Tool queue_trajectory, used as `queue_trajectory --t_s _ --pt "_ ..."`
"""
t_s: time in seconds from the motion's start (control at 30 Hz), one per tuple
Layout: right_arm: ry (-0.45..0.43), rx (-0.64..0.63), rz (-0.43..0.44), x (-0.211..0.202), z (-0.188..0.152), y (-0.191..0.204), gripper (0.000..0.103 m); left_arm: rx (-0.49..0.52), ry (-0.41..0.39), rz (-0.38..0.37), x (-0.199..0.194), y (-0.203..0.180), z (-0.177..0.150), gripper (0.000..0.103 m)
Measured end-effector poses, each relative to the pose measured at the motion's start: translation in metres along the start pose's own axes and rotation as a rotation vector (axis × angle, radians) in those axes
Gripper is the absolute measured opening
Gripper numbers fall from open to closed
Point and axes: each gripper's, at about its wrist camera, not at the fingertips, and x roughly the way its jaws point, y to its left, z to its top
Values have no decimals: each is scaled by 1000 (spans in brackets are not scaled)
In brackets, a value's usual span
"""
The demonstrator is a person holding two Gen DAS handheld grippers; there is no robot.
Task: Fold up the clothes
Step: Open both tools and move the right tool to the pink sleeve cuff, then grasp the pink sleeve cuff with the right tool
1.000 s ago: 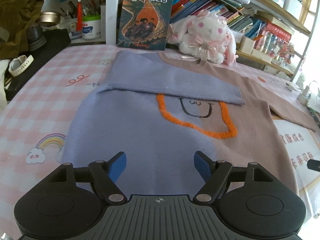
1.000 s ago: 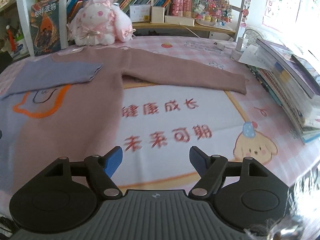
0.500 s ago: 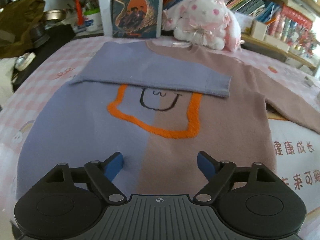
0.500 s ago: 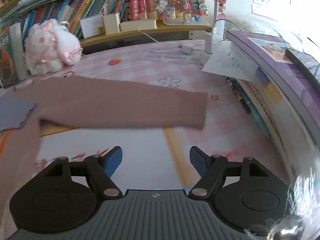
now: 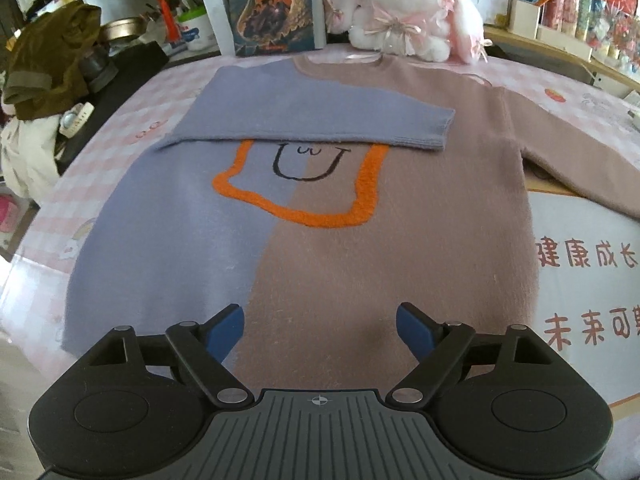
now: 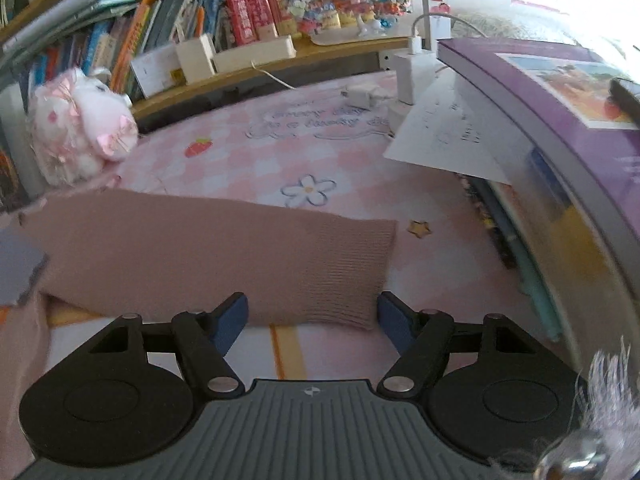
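**One sleeve folded, one lying out**

We found the sweater (image 5: 360, 264) flat on the counter (image 5: 132, 120), blue sleeve (image 5: 320, 116) folded across its chest and brown sleeve (image 6: 208, 256) stretched outward. Both our left gripper (image 5: 320, 330) and right gripper (image 6: 313, 314) were spread, holding nothing. A shallow pinch might drag the cuff crooked. Only the right view showed that cuff.
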Motion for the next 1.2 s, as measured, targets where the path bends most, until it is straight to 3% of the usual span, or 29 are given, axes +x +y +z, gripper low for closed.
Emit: queue_trajectory --t_s 0.23,0.7,1.2 --pt "-28 139 106 11 10 1 67 -1 25 36 -6 -2 -6 86" --pt "30 147 264 23 14 21 67 0 68 84 -16 -10 -20 86" --pt "9 166 157 19 23 -8 38 -18 48 130 -24 -6 -22 86"
